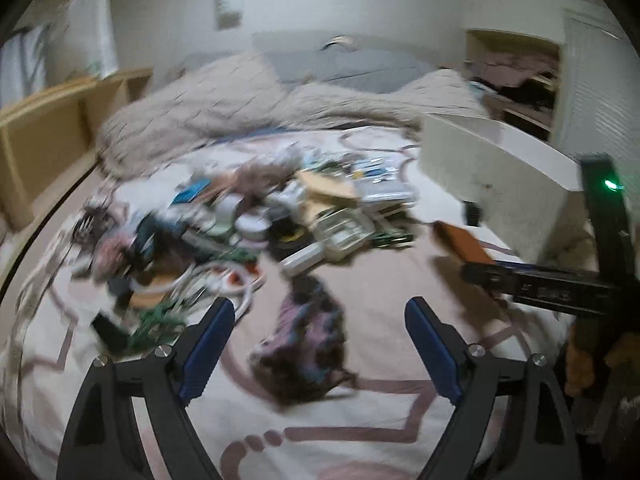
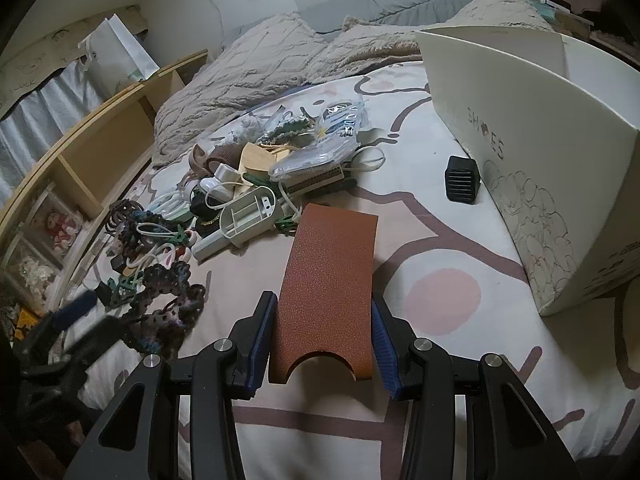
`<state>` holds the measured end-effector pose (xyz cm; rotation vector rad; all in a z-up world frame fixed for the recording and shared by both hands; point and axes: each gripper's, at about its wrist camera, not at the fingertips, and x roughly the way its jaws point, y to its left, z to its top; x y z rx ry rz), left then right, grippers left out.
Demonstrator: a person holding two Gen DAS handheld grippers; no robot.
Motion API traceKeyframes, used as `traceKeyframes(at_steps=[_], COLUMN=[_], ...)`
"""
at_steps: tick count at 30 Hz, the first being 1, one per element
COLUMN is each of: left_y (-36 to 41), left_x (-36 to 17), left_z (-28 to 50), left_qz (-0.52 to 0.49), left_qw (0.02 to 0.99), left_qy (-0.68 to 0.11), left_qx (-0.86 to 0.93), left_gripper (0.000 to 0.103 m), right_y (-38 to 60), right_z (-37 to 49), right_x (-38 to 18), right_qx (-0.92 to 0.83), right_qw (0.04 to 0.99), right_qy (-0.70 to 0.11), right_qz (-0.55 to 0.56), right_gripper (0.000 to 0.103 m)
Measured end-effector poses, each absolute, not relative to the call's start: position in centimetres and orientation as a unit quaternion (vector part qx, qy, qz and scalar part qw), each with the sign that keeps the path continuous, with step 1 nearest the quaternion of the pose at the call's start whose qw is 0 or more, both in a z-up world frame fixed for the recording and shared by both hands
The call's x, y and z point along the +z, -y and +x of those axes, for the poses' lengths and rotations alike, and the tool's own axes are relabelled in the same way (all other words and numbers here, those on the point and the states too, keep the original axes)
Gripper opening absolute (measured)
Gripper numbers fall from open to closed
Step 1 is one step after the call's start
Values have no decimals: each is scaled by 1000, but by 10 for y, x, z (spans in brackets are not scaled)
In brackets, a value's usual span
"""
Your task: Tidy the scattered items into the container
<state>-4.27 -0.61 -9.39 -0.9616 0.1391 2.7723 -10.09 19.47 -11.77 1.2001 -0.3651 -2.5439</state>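
Scattered items (image 2: 248, 184) lie heaped on the patterned bedspread (image 2: 444, 296), well ahead and to the left of the right gripper (image 2: 324, 320). That gripper's two blue-padded jaws are clamped on a brown textured case (image 2: 332, 276), which sticks out forward from between them, its curved cut-out end nearest the camera. The white container (image 2: 560, 168), a box with "SHOES" and a flower drawing on its side, stands on the bed ahead and to the right of this gripper, apart from it. A small black ribbed block (image 2: 462, 179) sits just beside the box's front wall.

The left gripper (image 1: 320, 320) has its jaws spread wide, with nothing pressed between the pads. A dark purple crocheted piece (image 1: 308, 340) lies on the bedspread between and just beyond its fingertips; the blur hides whether it touches either pad. The main heap (image 1: 280, 216) is farther ahead of this gripper, and the container (image 1: 496, 184) is up to its right. In the left wrist view the right gripper (image 1: 472, 270) reaches in from the right with the brown case (image 1: 460, 246) in its jaws. A beige blanket (image 2: 256, 68) lies bunched behind the heap.
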Motion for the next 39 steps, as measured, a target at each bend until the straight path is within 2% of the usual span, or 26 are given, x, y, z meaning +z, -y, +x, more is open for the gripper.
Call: traceKeyframes(at_steps=[6,17,22,25,26,29,30,39], left_y=[-19,-18,-25,-39,-46,-53,-53,-52], left_x=[-110,-154,-141,-132,-132,-138,-141,-172], left_z=[-47,-69,-52,-36,-31,-31,-34,-50], left_qz=[-341,-393,-325,-267,-253,-277,-287,-337], left_qw=[133,53,12,10,15,48,55,41], left_qy=[-131,-205,-251,-311,-345,-369,-373,-399], left_qx=[921,895,912,912,904,886,881,852], left_gripper=[87,87,87,87,87,62,58,57], right_y=[-197,-197,-198,-198,-198,-199,-199,-199], right_z=[-102,-104,-105,-105,-105,-105,-105,-104], right_x=[-119,-122,-123,-123,-123,-123,-123,-123], right_qx=[-884,-877,-876,-874,-874,-874,-874,-873], right_qw=[151,157,157,157,157,158,158,160], right_qy=[134,142,143,145,146,147,148,151], right_qz=[422,432,434,435,436,436,436,436], right_gripper=[46,46,46,46,46,46,46,46])
